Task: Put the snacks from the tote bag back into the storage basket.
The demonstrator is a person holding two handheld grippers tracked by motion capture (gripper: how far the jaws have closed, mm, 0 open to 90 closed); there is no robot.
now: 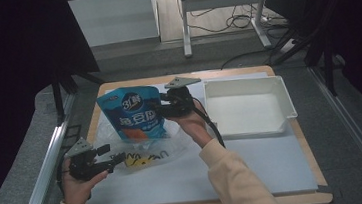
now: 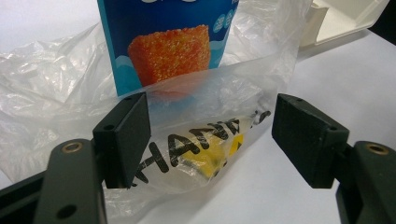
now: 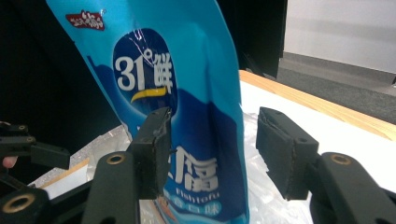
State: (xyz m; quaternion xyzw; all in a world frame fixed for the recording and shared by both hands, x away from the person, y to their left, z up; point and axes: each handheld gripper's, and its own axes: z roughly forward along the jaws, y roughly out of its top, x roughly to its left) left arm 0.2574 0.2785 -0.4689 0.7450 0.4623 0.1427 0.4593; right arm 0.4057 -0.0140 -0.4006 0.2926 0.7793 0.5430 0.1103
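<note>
Glossy blue snack pouch (image 1: 134, 114) stands upright in a crinkly clear plastic bag (image 1: 139, 154) on the white mat. Right gripper (image 3: 210, 149) straddles the pouch, one pad touching, the other clear. Left gripper (image 2: 210, 140) gapes wide around the bag's printed edge. High view adds the white tray (image 1: 284, 97) alongside

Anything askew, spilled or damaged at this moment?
Nothing spilled or torn. The blue snack pouch stands tilted, half inside the crumpled clear plastic bag, between the open jaws of the right gripper. The left gripper is open around the bag's edge. The white tray sits empty.
</note>
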